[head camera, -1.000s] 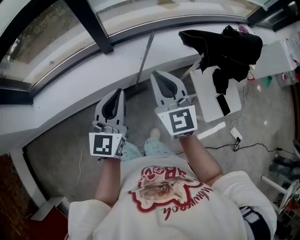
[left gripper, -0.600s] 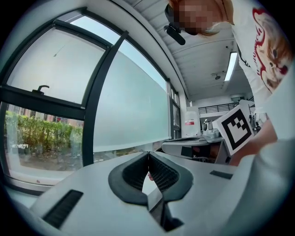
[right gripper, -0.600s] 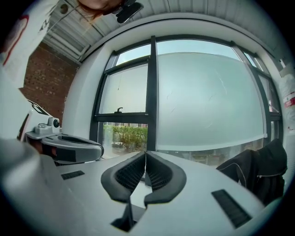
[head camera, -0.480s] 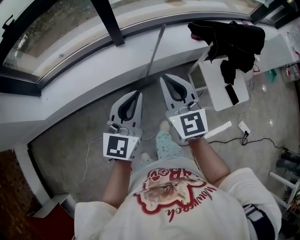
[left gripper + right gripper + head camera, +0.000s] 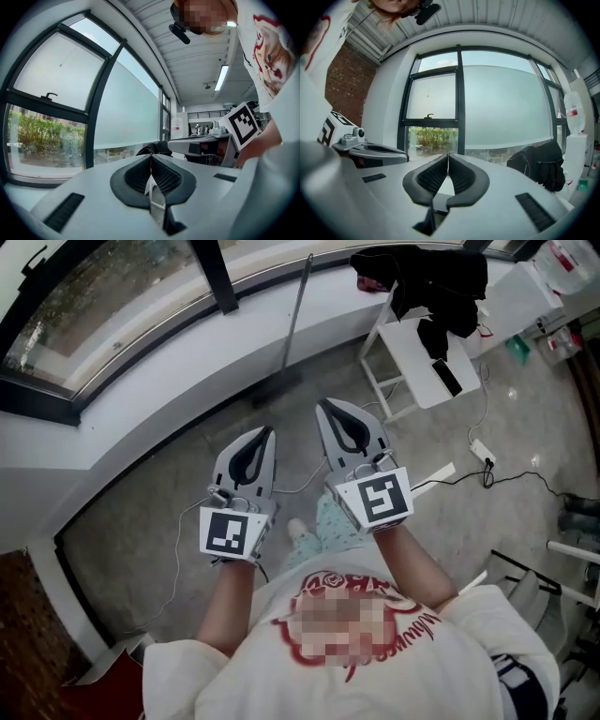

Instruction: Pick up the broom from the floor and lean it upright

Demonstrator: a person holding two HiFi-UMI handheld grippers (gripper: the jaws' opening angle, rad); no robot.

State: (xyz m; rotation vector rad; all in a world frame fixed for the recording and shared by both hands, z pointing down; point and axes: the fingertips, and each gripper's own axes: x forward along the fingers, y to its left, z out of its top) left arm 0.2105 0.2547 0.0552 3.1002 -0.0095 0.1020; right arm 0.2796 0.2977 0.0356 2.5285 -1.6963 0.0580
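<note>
The broom (image 5: 296, 311) stands upright with its grey handle against the white window ledge (image 5: 141, 381) and its dark head (image 5: 277, 388) on the floor. Both grippers are held level in front of the person, a good step back from the broom. My left gripper (image 5: 265, 431) (image 5: 151, 156) is shut with nothing between its pads. To its right, my right gripper (image 5: 323, 407) (image 5: 448, 155) is shut and empty too. Neither touches the broom. Neither gripper view shows the broom.
A white chair (image 5: 412, 357) with black clothes (image 5: 422, 277) and a phone (image 5: 446, 377) stands at the right of the broom. Cables and a power strip (image 5: 482, 451) lie on the grey floor. A red object (image 5: 103, 690) sits at the lower left.
The person has backed away from the window, so the broom and ledge now lie farther from both grippers. The jaws stayed shut and empty.
</note>
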